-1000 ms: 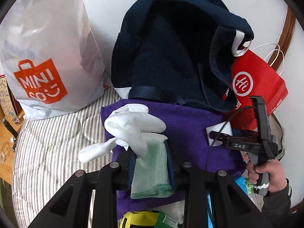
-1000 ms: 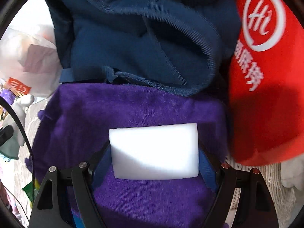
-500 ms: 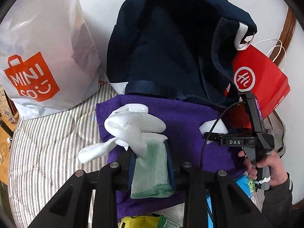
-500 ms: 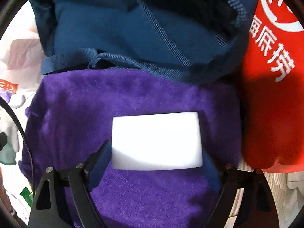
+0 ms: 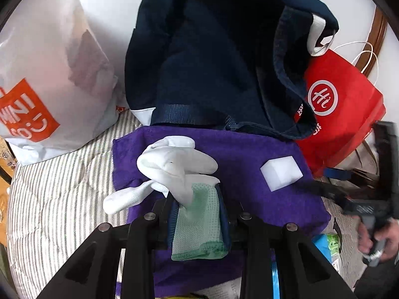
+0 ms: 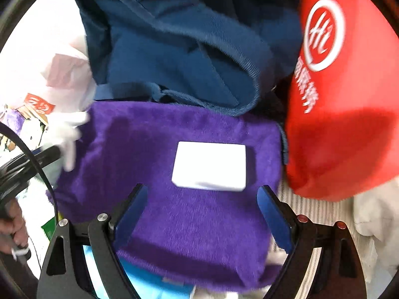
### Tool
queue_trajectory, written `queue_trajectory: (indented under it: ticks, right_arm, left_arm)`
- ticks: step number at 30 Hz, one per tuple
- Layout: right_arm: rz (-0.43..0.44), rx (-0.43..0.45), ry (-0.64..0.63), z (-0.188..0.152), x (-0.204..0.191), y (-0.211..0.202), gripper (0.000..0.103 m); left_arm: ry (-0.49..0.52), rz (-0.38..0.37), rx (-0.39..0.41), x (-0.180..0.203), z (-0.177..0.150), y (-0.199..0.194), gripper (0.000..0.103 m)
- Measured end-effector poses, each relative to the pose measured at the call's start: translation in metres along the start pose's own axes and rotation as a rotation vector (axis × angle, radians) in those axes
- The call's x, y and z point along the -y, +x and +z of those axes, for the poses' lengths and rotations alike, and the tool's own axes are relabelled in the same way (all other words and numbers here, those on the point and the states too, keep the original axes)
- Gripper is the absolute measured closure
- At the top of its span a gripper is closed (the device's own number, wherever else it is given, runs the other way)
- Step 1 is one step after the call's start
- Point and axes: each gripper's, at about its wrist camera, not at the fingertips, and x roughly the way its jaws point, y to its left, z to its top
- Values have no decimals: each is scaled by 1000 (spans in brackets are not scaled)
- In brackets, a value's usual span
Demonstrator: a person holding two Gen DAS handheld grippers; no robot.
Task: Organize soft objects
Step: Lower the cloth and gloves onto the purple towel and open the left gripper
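While my left gripper (image 5: 197, 214) stays clamped narrow on the bunched white-and-green sock (image 5: 185, 186), the loose white toe end (image 5: 124, 198) dangles off to the left over the striped bedding (image 5: 57, 199), and that is my first worry: I judge it could snag on the edge of the purple towel (image 5: 249, 164) or drag the towel along if I swing toward the navy backpack (image 5: 212, 62). The grip holds only the green cuff, so a quick move might also let the sock slide out. The white MINISO bag (image 5: 37, 87) leans at the far left, well clear.

In the middle, the sock hangs just over the towel's near-left part, with the backpack's dark mouth beyond it.

Further right, the white foam block (image 6: 209, 165) lies flat on the towel, just ahead of my right gripper (image 6: 202, 214), whose jaws stand wide with nothing between them; the pads sit either side of bare purple pile, apart from the block. The risk here, as I see it, is that the block is light and could be knocked off the towel by a careless pass, or that my right tool bumps the red paper bag (image 6: 349, 87) standing just beside it and tips it onto the towel.
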Motion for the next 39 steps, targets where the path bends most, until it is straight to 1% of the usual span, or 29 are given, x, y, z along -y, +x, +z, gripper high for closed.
queue_trajectory:
  ticks: [3, 9, 12, 14, 16, 19, 21, 22, 23, 24, 26, 27, 34, 36, 39]
  right_arm:
    - [10, 42, 9, -17, 6, -25, 14]
    - [28, 80, 64, -58, 21, -57, 14]
    - [32, 75, 94, -77, 27, -64, 14]
    - [28, 63, 117, -91, 31, -69, 14]
    - [24, 53, 140, -102, 37, -71, 14]
    - [16, 34, 178, -116, 49, -74, 14]
    - [16, 26, 212, -124, 57, -76, 14]
    - [18, 23, 227, -129, 61, -76, 14]
    - [18, 21, 243, -134, 65, -77, 14]
    - [18, 23, 249, -137, 67, -78, 14]
    - [12, 29, 260, -143, 72, -82, 14]
    - [6, 31, 263, -146, 73, -84, 14]
    - [-40, 49, 262, -164, 85, -100, 14]
    - [-61, 46, 253, -170, 89, -100, 14]
    - [-61, 44, 242, -176, 96, -93, 14]
  left_arm:
    - [12, 11, -8, 4, 4, 9, 76]
    - [29, 26, -48, 8, 8, 33, 75]
    - [28, 33, -71, 9, 10, 46, 74]
    - [22, 54, -86, 8, 12, 54, 73]
    - [21, 51, -102, 8, 12, 60, 73]
    - [25, 72, -126, 9, 12, 69, 69]
    - [22, 79, -141, 11, 11, 73, 56]
    - [16, 83, -154, 12, 11, 76, 51]
    - [6, 79, -173, 13, 10, 78, 41]
    - [0, 73, -183, 14, 10, 79, 34]
    - [7, 74, -178, 18, 9, 76, 28]
    - [15, 82, -178, 21, 9, 74, 26]
    - [55, 130, -180, 32, 7, 49, 25]
    - [66, 143, -181, 31, 5, 43, 25]
    - [62, 151, -175, 30, -2, 33, 25]
